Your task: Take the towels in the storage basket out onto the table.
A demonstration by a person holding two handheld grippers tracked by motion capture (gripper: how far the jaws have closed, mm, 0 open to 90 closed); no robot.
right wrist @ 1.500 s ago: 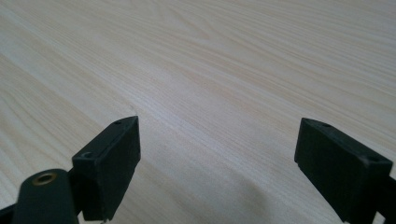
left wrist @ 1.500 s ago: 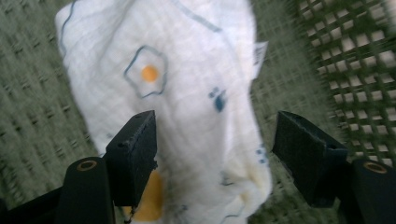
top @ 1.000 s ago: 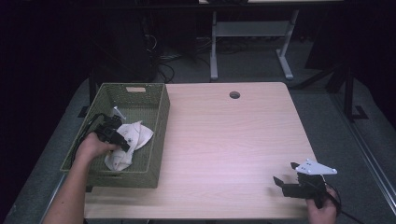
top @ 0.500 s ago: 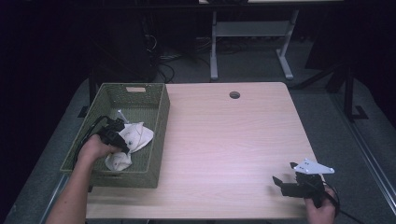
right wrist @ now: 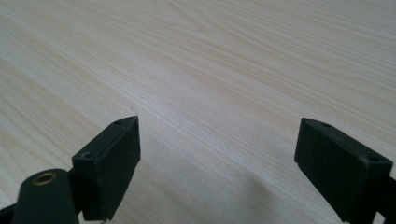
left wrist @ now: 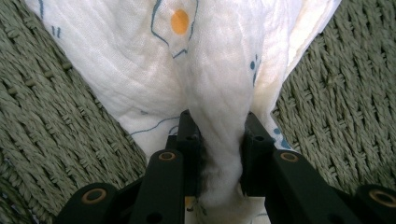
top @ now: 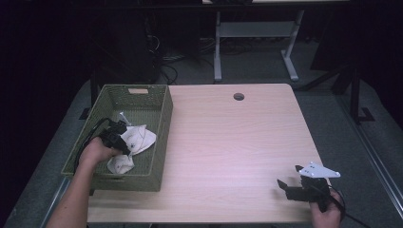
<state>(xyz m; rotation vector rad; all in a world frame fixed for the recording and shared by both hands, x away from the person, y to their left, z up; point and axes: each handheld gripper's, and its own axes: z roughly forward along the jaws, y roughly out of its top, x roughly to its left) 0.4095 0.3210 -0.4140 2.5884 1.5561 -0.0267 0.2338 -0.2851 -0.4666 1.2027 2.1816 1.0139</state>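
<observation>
A white cloth [top: 135,142] with small blue and orange prints lies crumpled inside the green woven basket [top: 161,114] at the table's left. My left gripper [top: 119,137] reaches into the basket; its jaws have just been closing and now pinch a fold of the white cloth [left wrist: 219,93] between them. In the left gripper view the left gripper [left wrist: 219,140] has cloth bulging above the pads. My right gripper [top: 290,185] rests near the table's front right corner, held by a hand. In the right gripper view the right gripper [right wrist: 217,154] stands open over bare wood.
The light wooden table [top: 228,142] has a round cable hole [top: 238,96] near its far edge. Behind it stand a white metal frame [top: 256,33] and loose cables on the floor. The basket sits at the table's left edge.
The left gripper's jaws have closed onto the cloth in the basket, and the cloth has bunched up a little. The right gripper has kept still.
</observation>
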